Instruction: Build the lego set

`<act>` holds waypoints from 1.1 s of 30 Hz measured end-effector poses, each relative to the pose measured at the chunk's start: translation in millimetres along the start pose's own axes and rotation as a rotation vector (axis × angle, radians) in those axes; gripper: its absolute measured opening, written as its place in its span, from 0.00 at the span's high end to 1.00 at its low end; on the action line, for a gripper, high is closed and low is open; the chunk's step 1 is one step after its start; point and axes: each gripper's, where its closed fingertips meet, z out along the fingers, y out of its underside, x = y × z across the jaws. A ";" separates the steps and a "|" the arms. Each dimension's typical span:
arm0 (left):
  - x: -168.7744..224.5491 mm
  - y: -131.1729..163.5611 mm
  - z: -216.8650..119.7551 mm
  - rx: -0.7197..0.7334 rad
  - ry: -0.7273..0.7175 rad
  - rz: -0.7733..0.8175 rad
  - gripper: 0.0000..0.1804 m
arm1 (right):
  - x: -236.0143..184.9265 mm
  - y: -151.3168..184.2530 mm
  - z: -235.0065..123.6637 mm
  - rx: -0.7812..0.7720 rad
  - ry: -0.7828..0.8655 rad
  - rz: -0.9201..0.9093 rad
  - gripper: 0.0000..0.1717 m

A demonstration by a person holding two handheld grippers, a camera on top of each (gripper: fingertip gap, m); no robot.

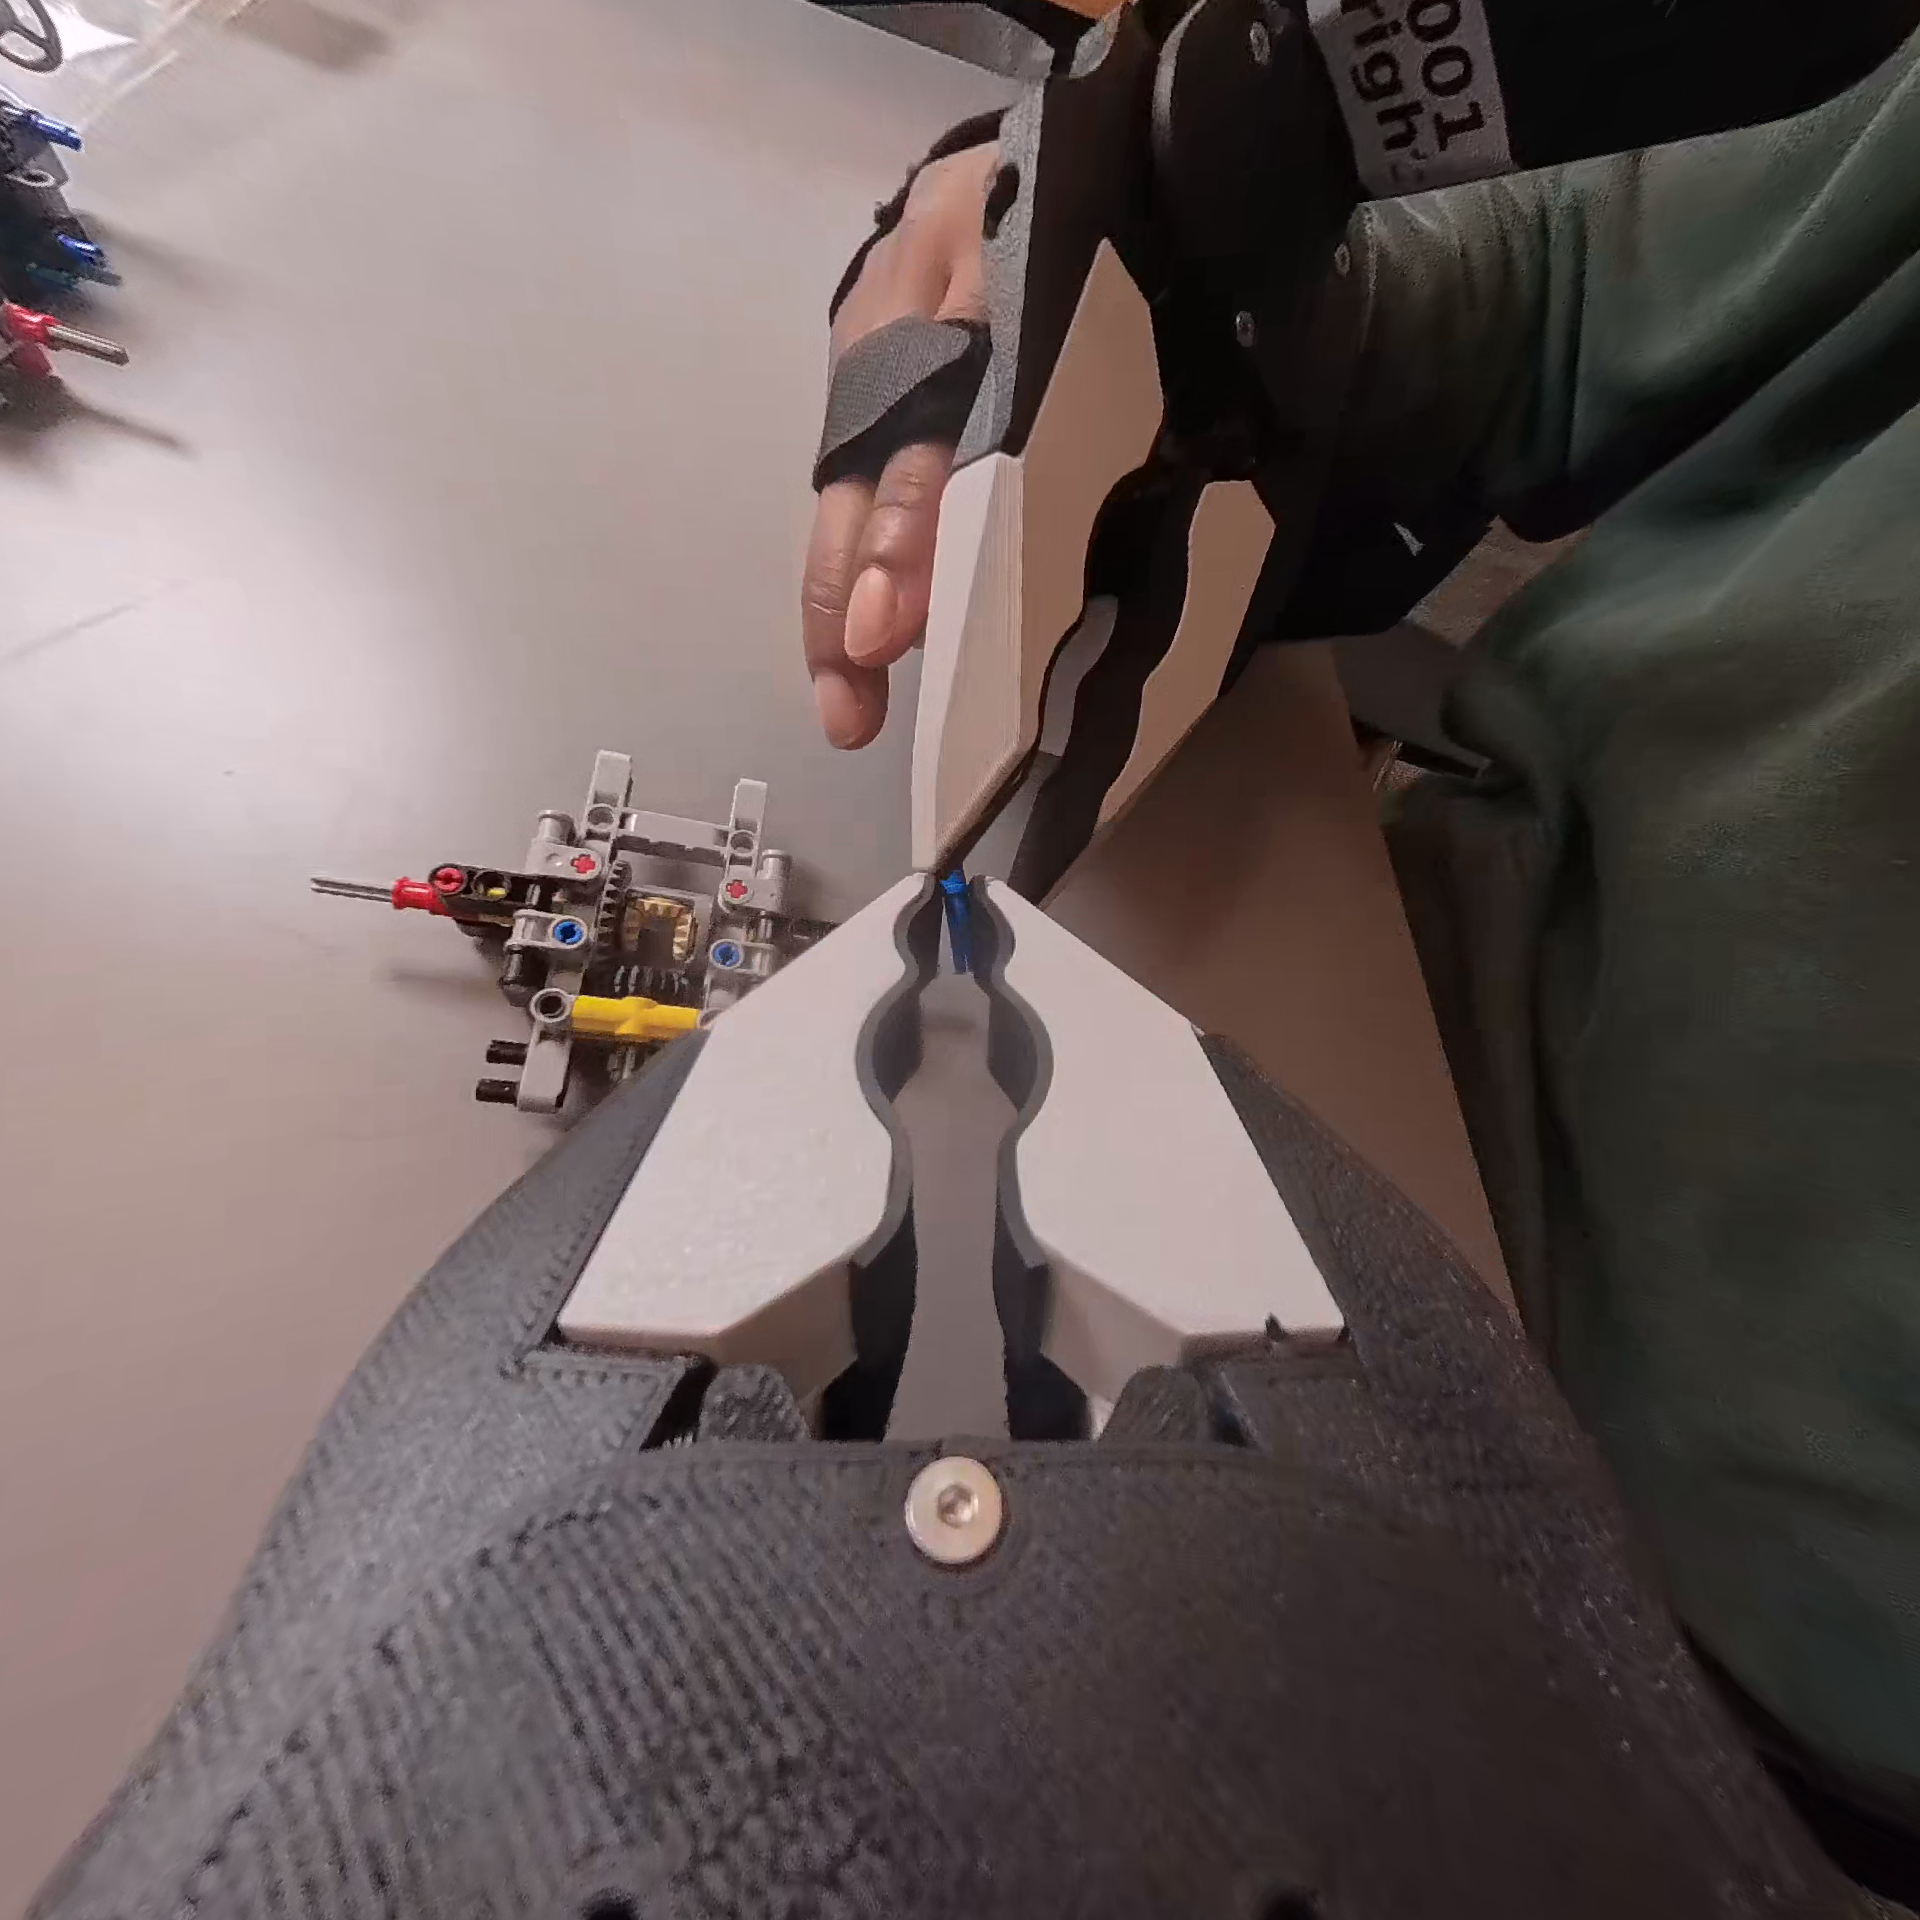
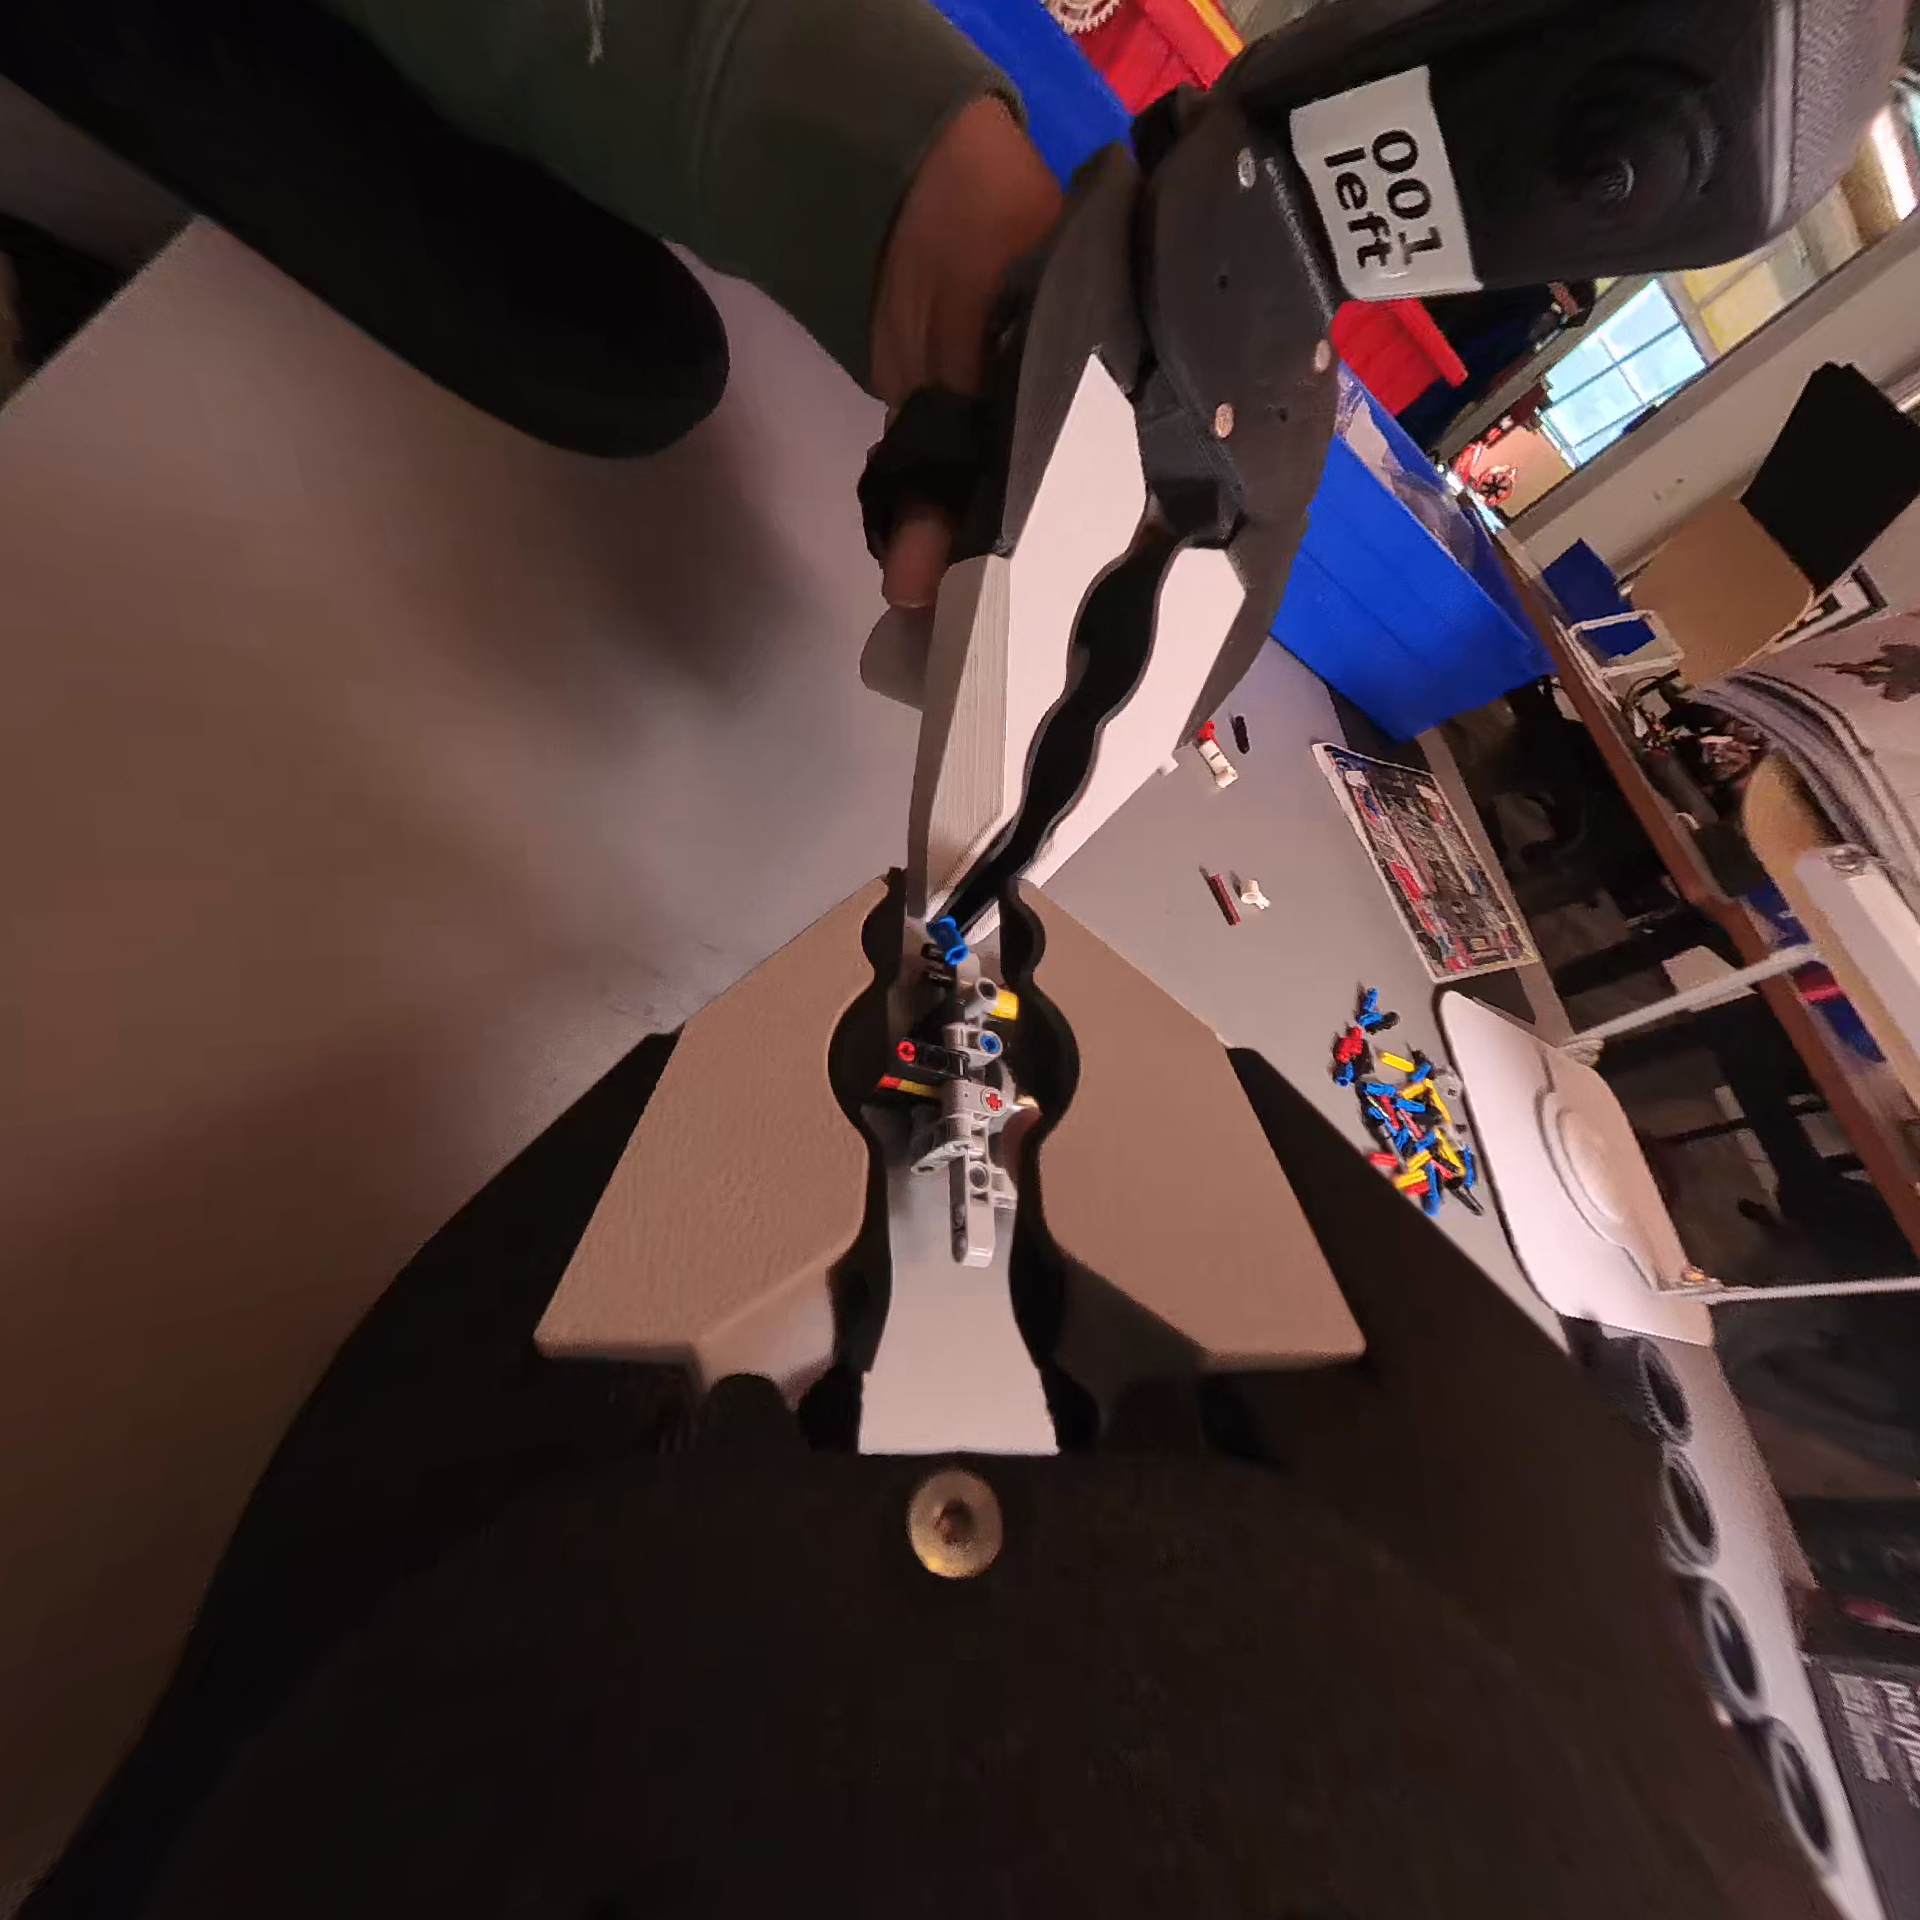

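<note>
Blue pin (image 1: pixel 954 925), a short plastic connector, stands clamped between the fingertips of the left gripper (image 1: pixel 954 883), whose jaws are narrowed onto it so that both pads press its sides; it is held in the air above the grey table (image 1: pixel 416 520), not on it. Right gripper (image 2: pixel 956 894) meets the left one tip to tip: its fingers stand apart on either side of the pin and of the left fingertips, with a gap showing, so it grips nothing. A hand (image 1: pixel 883 582) steadies the right gripper from behind. Partly built grey assembly (image 1: pixel 623 966), with gears, a yellow beam and a red-capped axle, lies on the table just beside and below the two tips, apart from the pin. Farther off lie a loose pile of pins (image 2: pixel 1408 1132), a printed booklet (image 2: pixel 1423 862) and a blue bin (image 2: pixel 1392 582)
</note>
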 end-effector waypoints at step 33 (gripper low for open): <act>-67.5 54.0 -2.8 -0.146 -0.325 0.183 0.82 | 55.5 130.4 -38.7 -0.514 0.082 0.483 0.92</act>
